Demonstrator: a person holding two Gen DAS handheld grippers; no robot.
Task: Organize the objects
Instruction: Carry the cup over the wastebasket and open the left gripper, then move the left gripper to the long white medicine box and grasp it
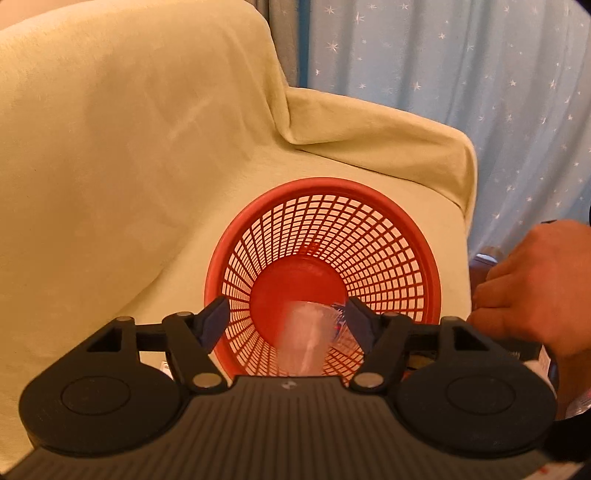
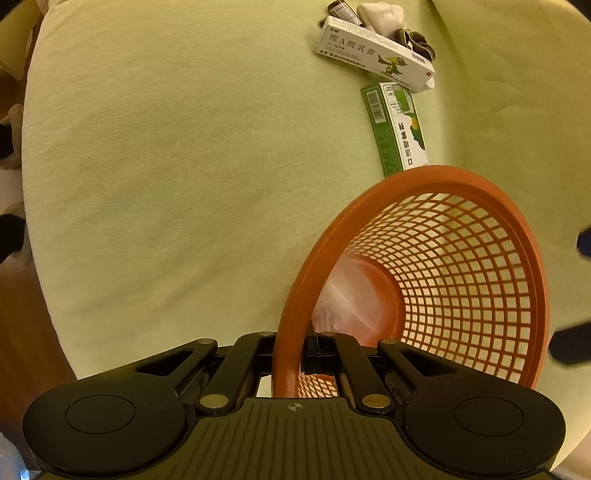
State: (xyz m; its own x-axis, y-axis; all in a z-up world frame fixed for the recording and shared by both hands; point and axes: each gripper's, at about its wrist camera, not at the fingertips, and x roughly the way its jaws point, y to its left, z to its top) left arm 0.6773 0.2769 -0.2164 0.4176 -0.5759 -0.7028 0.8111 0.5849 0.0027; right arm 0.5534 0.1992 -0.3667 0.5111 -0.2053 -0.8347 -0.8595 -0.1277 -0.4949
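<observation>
A red mesh basket (image 1: 321, 184) stands on a sofa draped in pale yellow cloth (image 1: 147, 147). My left gripper (image 1: 286, 302) hovers above its mouth, open. A clear plastic item (image 1: 310, 332), blurred, lies below and between the fingers, close to the right one and apart from the left. In the right wrist view the same clear item (image 2: 351, 291) rests at the bottom of the basket (image 2: 424, 177). My right gripper (image 2: 301, 350) is shut on the basket's near rim. A person's hand (image 1: 532, 284) holds that gripper at the basket's right side.
On the cushion beyond the basket lie a green box (image 2: 399, 129), a white ointment box (image 2: 373, 55), a brown bottle (image 2: 341, 9), a white bundle (image 2: 380, 14) and a dark item (image 2: 417, 42). A blue starred curtain (image 1: 480, 74) hangs behind. Wooden floor (image 2: 22, 332) shows at the left.
</observation>
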